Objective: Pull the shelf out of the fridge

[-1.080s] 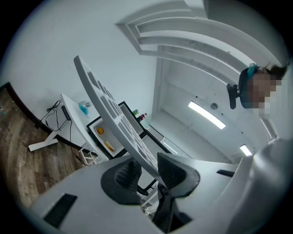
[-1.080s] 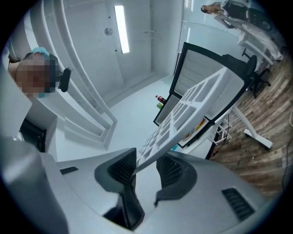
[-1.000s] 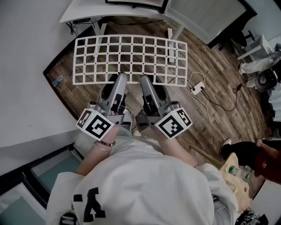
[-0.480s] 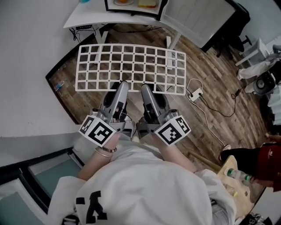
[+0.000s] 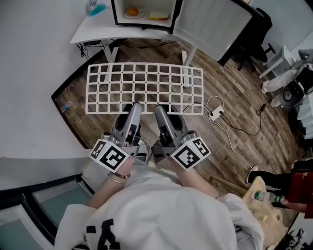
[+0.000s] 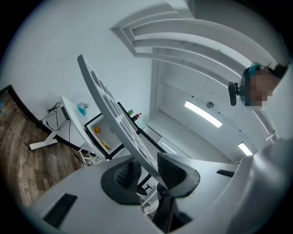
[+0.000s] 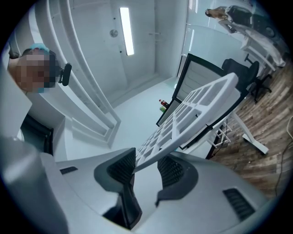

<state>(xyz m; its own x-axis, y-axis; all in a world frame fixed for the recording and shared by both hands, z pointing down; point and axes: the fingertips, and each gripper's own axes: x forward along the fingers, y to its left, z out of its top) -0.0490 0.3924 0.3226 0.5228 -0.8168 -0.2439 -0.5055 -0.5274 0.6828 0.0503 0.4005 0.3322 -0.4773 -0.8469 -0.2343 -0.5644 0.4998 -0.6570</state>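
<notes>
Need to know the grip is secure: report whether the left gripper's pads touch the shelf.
Touching. The left gripper view shows the shelf edge clamped between the left gripper's two pads, with no gap either side.

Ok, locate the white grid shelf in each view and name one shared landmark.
Head view: shelf upper centre, over the floor.
Left gripper view: edge-on, slanting from upper left to bottom centre.
Right gripper view: rising from bottom centre toward the right.
Shared landmark: black-framed fridge.

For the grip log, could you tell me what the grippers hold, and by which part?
The white grid shelf, by its near long edge: the left gripper and right gripper clamp it side by side near the middle.
</notes>
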